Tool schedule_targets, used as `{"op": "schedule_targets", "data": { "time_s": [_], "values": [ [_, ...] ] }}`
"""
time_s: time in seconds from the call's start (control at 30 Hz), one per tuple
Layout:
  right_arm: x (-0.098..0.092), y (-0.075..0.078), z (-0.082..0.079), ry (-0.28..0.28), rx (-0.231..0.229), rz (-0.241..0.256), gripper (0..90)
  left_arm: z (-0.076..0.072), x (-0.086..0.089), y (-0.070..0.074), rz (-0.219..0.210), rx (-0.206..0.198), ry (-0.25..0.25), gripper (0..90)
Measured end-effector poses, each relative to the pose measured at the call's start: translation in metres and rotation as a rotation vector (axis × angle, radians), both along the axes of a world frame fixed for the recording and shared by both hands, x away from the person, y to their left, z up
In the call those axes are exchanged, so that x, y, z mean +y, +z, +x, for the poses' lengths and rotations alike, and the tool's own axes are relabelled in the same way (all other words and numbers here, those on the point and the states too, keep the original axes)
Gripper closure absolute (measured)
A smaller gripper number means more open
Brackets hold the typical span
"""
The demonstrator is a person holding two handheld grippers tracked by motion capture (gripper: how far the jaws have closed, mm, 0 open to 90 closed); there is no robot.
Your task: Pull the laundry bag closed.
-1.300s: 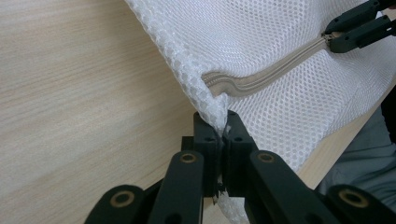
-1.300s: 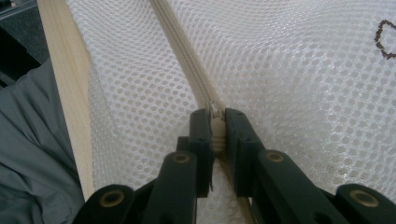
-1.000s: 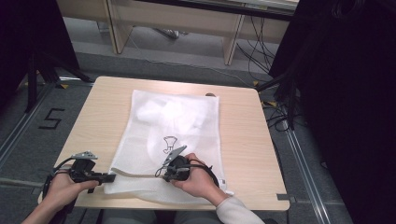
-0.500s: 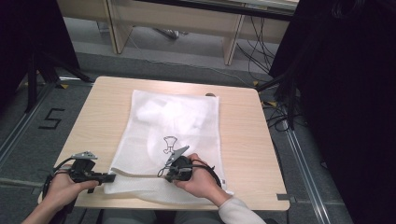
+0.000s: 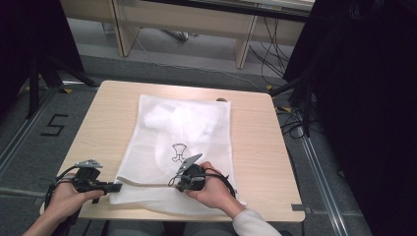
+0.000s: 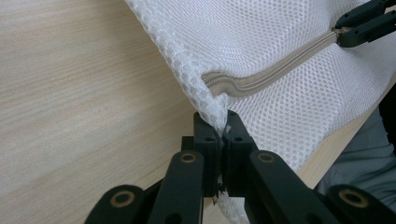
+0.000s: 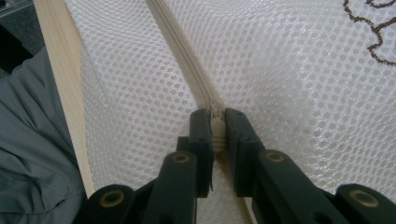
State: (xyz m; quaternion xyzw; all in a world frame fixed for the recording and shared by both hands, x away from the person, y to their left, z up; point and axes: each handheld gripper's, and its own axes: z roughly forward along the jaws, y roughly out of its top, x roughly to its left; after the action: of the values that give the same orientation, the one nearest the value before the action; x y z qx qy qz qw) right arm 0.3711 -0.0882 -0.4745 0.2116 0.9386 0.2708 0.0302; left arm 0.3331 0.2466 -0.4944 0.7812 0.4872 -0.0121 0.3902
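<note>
1. A pale wooden table stands on grey floor among dark curtains.
2. 1 white mesh bag lies flat on it, its near edge at the table's front.
3. My left gripper is clamped on the bag's corner, where the zipper ends.
4. My right gripper is pinched on what I judge to be the zipper's pull, about midway along.
5. I judge the zip half run.
6. Count: 1 bag, 1 zipper, 2 grippers.
</note>
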Motion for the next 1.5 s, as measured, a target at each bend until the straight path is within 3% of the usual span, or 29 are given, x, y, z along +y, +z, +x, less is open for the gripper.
{"op": "schedule_targets", "data": {
  "time_s": [1.5],
  "values": [
    [-0.019, 0.002, -0.002, -0.014, 0.006, 0.004, 82.6, 0.0, 0.0, 0.0, -0.004, 0.001, -0.001, 86.2]
  ]
}}
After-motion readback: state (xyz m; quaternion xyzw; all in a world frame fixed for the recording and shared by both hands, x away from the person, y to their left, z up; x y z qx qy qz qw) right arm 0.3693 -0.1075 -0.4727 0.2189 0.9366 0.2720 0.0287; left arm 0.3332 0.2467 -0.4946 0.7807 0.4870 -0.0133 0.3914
